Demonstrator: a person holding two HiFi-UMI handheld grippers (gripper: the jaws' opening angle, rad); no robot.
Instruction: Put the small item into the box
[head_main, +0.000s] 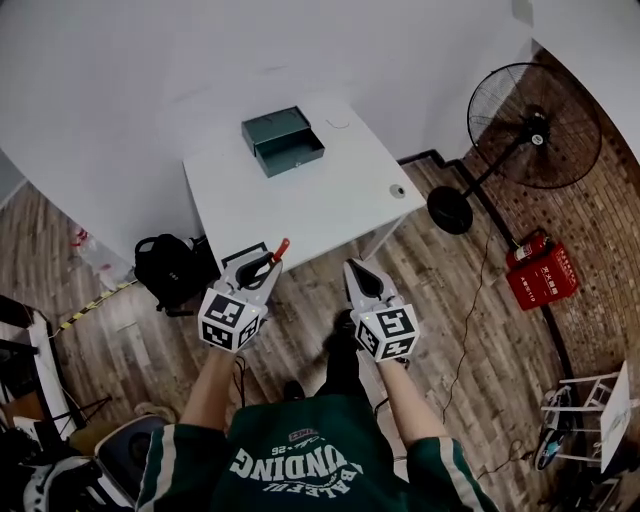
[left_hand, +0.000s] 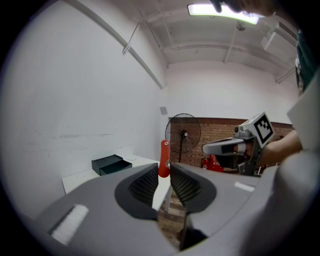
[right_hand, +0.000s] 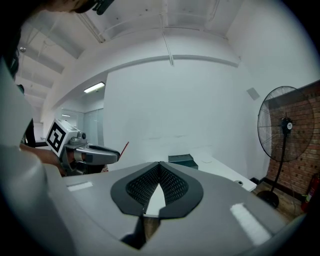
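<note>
A dark green box (head_main: 282, 140) stands open on the far side of the white table (head_main: 310, 205). My left gripper (head_main: 268, 258) hovers over the table's near edge, shut on a small red item (head_main: 281, 248). In the left gripper view the red item (left_hand: 164, 159) sticks up between the jaws, with the box (left_hand: 111, 164) far off to the left. My right gripper (head_main: 354, 266) is shut and holds nothing, just off the table's front edge. The right gripper view shows the box (right_hand: 183, 160) beyond its closed tips (right_hand: 159, 165).
A standing fan (head_main: 535, 125) and a red fire-extinguisher case (head_main: 540, 268) are on the floor to the right. A black backpack (head_main: 165, 268) lies left of the table. A small round cable hole (head_main: 398, 191) sits near the table's right edge. White walls back the table.
</note>
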